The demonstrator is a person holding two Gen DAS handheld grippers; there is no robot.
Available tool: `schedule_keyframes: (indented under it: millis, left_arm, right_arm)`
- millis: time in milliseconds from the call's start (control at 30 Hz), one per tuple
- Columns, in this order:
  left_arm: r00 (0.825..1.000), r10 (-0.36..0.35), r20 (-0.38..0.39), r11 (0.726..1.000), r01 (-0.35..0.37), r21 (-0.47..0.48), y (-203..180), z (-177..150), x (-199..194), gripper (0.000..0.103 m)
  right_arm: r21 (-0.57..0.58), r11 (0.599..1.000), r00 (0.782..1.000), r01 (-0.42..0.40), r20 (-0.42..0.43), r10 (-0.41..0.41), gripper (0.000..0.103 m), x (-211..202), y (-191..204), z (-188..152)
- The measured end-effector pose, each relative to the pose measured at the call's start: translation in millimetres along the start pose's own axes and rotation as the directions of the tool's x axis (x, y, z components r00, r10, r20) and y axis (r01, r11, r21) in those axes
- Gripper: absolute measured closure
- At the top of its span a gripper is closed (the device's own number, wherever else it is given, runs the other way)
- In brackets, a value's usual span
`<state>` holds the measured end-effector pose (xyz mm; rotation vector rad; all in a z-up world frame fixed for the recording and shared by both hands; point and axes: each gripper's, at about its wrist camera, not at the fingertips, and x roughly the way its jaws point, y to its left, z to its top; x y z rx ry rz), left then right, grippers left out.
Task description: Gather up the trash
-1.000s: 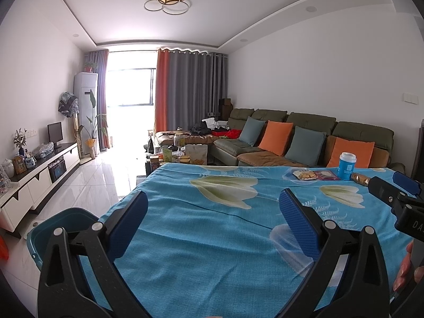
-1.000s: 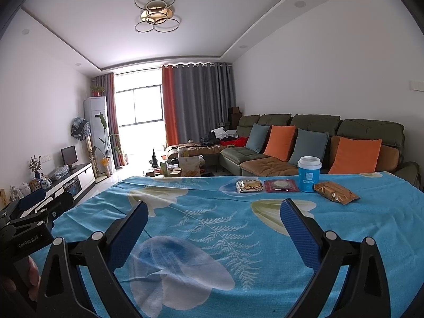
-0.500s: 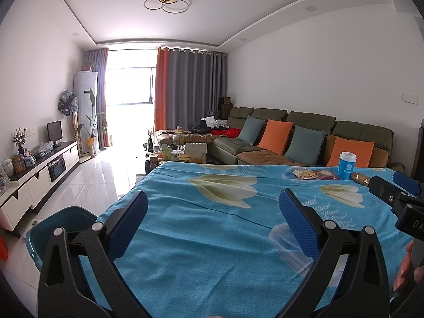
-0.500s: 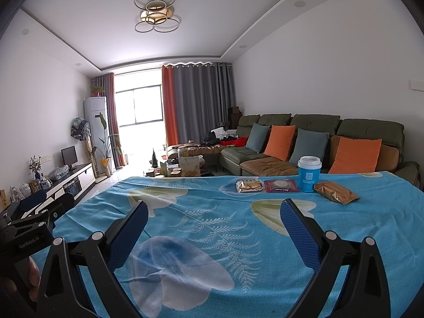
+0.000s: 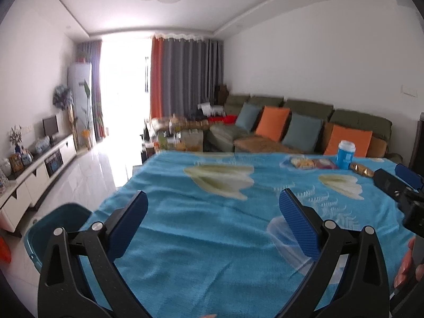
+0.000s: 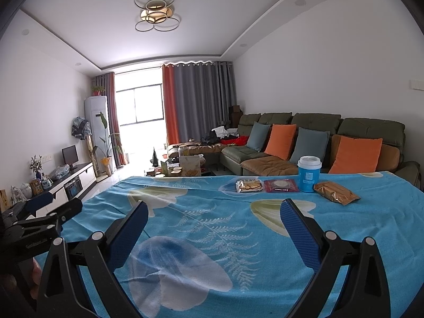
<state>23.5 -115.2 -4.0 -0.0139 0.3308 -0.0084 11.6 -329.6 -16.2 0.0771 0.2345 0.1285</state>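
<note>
Both grippers, left (image 5: 213, 206) and right (image 6: 214, 217), jaws apart, empty, above the blue floral worktop (image 6: 201, 212). At 1 o'clock: blue cup (image 6: 309, 173), label unreadable, among three snack wrappers (image 6: 281, 185).

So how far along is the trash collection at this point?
Nothing looks collected yet. The biscuit pack, red packet, blue cup and gold wrapper all sit on the blue cloth at the far side. Nothing is in hand: the left gripper and right gripper are both open and empty. The teal bin beside the table awaits all four.
</note>
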Motion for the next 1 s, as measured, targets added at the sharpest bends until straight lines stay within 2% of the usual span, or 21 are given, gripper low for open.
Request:
schedule_keyframes:
  millis: [133, 233, 300, 467, 633, 767, 867, 1000]
  left_arm:
    - [0.993, -0.005, -0.117, 0.999, 0.000, -0.044, 9, 6, 23, 0.006]
    - [0.987, -0.017, -0.163, 0.998, 0.007, -0.058, 14, 11, 38, 0.006]
    - [0.985, -0.024, -0.171, 0.998, 0.014, -0.064, 16, 12, 40, 0.006]
    - [0.994, 0.037, -0.102, 0.999, -0.040, -0.031, 9, 12, 32, 0.006]
    - [0.998, 0.026, -0.054, 1.000, -0.025, 0.019, -5, 13, 23, 0.006]
    - [0.996, 0.004, -0.094, 1.000, -0.001, 0.024, -10, 12, 28, 0.006]
    - [0.990, -0.025, -0.142, 1.000, 0.024, -0.009, -7, 13, 34, 0.006]
    - [0.982, -0.022, -0.188, 0.999, 0.014, -0.040, -3, 12, 47, 0.006]
  right_arm:
    - [0.015, 1.000, 1.000, 0.009, -0.025, -0.008, 0.007, 4, -8, 2]
    - [0.038, 0.999, 0.999, 0.016, -0.045, -0.015, 0.007, 6, -17, 3]
    - [0.049, 0.998, 0.998, 0.028, -0.053, -0.026, 0.007, 7, -21, 2]
    - [0.065, 0.998, 0.998, 0.020, -0.064, -0.015, 0.007, 8, -25, 2]
    - [0.051, 0.999, 0.998, 0.003, -0.067, 0.001, 0.007, 9, -24, 2]
    - [0.043, 0.999, 0.997, -0.005, -0.078, 0.008, 0.007, 12, -23, 1]
    - [0.044, 0.999, 0.996, -0.003, -0.095, 0.007, 0.007, 14, -24, 2]
    - [0.052, 0.999, 0.993, 0.002, -0.119, 0.004, 0.007, 20, -28, 3]
